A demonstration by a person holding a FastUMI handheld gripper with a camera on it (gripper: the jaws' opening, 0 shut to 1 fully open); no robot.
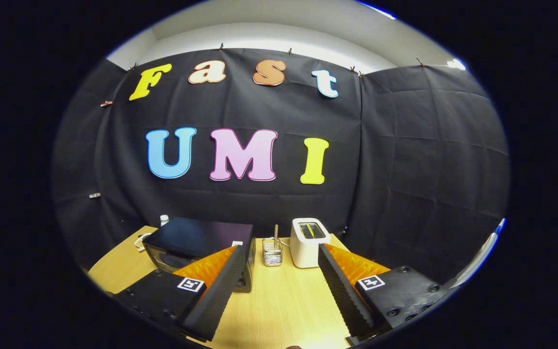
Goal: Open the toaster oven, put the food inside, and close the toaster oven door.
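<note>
A black toaster oven (pixel 196 242) stands on the wooden table (pixel 284 295), beyond my left finger, which partly hides its front; its door looks closed. My gripper (pixel 279 261) hangs above the table with its fingers wide apart and nothing between them. The left finger (pixel 216 291) and the right finger (pixel 344 291) frame bare tabletop.
A white slot toaster (pixel 308 241) stands just beyond the right finger. Beside it a small clear holder (pixel 272 252) has a stick standing in it. A small white-capped bottle (pixel 164 220) sits behind the oven, and a white cable (pixel 140 241) lies to the oven's left.
</note>
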